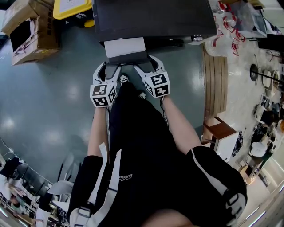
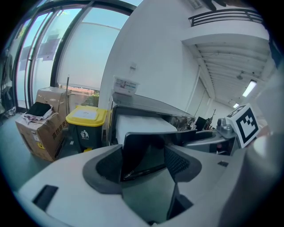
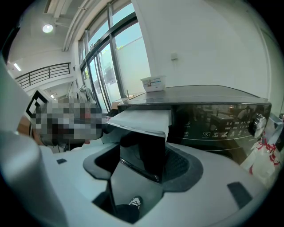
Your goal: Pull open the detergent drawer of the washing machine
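The dark washing machine stands at the top of the head view. Its detergent drawer sticks out toward me, white on top with a dark front panel. My left gripper is shut on the panel's left end and my right gripper on its right end. The left gripper view has the dark panel held between the jaws of the left gripper. From the right gripper, the panel sits between the pads with the white drawer top behind it.
A cardboard box and a yellow-lidded bin stand left of the machine. Plastic bags and a wooden bench are on the right. A small container rests on the machine top. My legs and shoes are below the grippers.
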